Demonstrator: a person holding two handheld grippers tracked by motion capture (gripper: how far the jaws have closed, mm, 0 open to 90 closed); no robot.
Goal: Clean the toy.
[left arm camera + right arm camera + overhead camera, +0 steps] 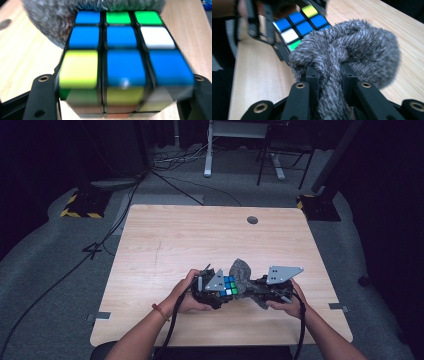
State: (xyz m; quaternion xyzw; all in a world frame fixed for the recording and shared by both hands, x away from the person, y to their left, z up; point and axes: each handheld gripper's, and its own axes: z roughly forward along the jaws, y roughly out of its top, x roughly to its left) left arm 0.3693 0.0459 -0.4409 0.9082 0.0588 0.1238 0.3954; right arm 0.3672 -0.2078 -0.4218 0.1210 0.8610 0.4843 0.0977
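Observation:
A colour-tiled puzzle cube (228, 285) sits between the jaws of my left gripper (223, 291), low over the table's near middle. In the left gripper view the cube (125, 50) shows mostly blue tiles, plus green, white and yellow ones, and the black jaws of that gripper (120, 100) press on both its sides. My right gripper (255, 290) is shut on a grey fuzzy cloth (241, 270), which bunches up between its fingers (312, 73). The cloth (362, 47) rests against the cube's far side (299, 23). The two grippers meet tip to tip.
The light wooden table (200, 235) has a round cable hole (252, 220) near its far edge. Beyond it, on the grey floor, are cables, a white desk frame (208, 150) and a stand foot with yellow-black stripes (80, 207).

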